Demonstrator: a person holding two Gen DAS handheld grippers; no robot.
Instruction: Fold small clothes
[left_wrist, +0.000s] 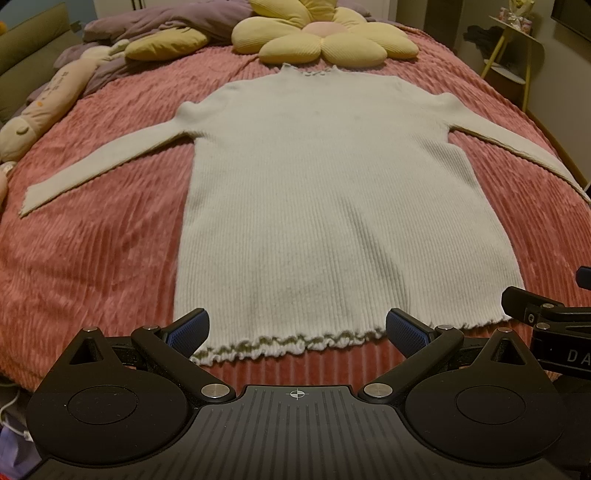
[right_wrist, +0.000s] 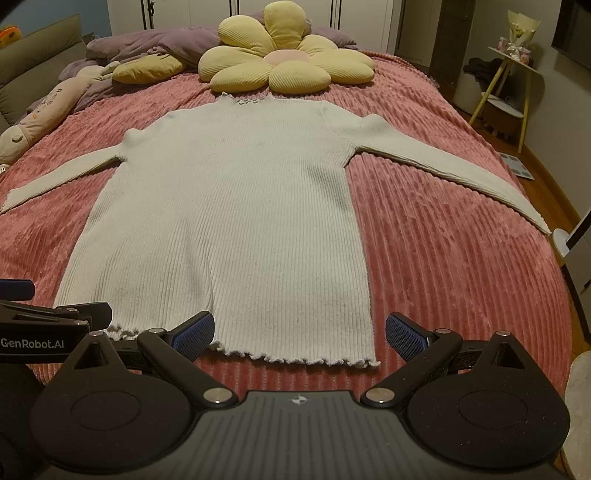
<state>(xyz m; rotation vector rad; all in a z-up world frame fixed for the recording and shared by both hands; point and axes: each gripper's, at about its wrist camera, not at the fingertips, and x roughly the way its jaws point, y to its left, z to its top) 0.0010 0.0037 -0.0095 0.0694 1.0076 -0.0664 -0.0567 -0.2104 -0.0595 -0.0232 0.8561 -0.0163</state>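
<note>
The cream ribbed-knit long-sleeved sweater (left_wrist: 325, 206) is lying flat, sleeves spread, on the pink corduroy bedspread (left_wrist: 92, 258). The left claw (left_wrist: 297, 332) and right claw (right_wrist: 299, 334) are hovering spread wide, empty, near the sweater's ruffled hem (right_wrist: 295, 358). Folding is just beginning; next likely means pinching the hem corners.

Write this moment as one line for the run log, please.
stage: before first fold | sweater: flat on pink bedspread, sleeves spread | left gripper: open, at hem | right gripper: open, at hem
</note>
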